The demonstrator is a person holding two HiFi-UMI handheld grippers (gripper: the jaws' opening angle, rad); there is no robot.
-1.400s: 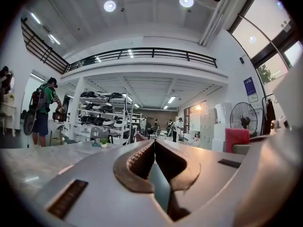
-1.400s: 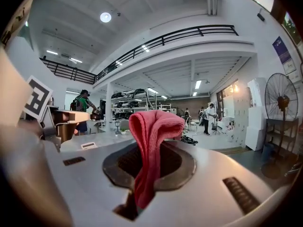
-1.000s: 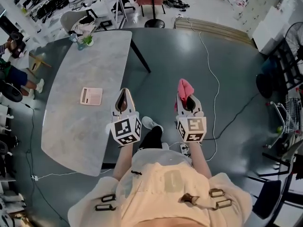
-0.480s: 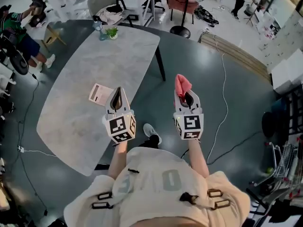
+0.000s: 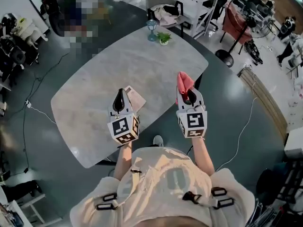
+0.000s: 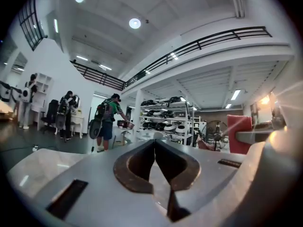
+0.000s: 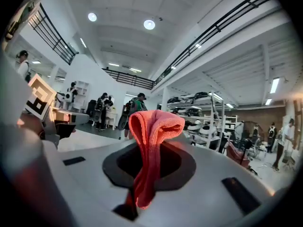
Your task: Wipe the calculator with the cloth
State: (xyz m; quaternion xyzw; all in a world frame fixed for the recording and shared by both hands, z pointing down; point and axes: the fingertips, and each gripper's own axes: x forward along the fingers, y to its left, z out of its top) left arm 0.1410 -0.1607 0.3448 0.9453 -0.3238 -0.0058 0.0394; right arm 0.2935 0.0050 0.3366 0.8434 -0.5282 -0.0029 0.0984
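Left gripper [image 5: 120, 95], closed empty, partly hides the calculator [image 5: 136, 98] on the table [image 5: 90, 93]; right gripper [image 5: 187, 93] clamps cloth [image 5: 183, 81].

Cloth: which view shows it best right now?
Right gripper view: the cloth fills the centre, pinched in the jaws of the right gripper, folded top standing up. Head view shows only a small pink tuft ahead of that gripper. Left gripper view has a blurred red patch at its right edge, possibly it.

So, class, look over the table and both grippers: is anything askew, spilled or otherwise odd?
Nothing stands out: no spill or damage. The calculator lies flat on the table, partly hidden behind the shut left gripper; the cloth sticks up bunched, pinched in the right gripper.
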